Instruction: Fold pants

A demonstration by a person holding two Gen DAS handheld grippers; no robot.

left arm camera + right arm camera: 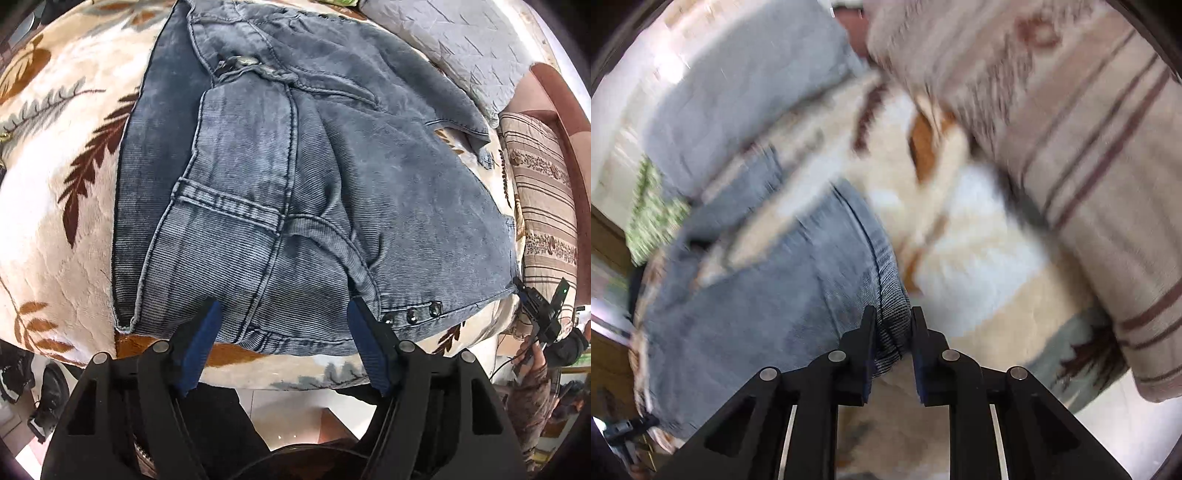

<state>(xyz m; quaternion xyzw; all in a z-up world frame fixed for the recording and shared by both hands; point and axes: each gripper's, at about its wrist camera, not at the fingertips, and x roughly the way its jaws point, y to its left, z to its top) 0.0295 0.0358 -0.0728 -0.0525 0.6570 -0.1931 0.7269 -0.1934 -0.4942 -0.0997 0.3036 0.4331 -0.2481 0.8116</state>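
Note:
Washed blue denim pants (295,184) lie folded in layers on a leaf-patterned blanket (66,155). My left gripper (284,314) is open, its blue-padded fingers (201,347) over the near edge of the pants, holding nothing. In the blurred right wrist view my right gripper (893,317) is shut on a folded edge of the pants (775,314), at their right side. The right gripper also shows at the far right of the left wrist view (541,306).
A grey quilted pillow (461,44) lies at the back right. A striped beige pillow (543,206) lies to the right of the pants, also in the right wrist view (1071,147). The bed edge and floor (288,402) are below the left gripper.

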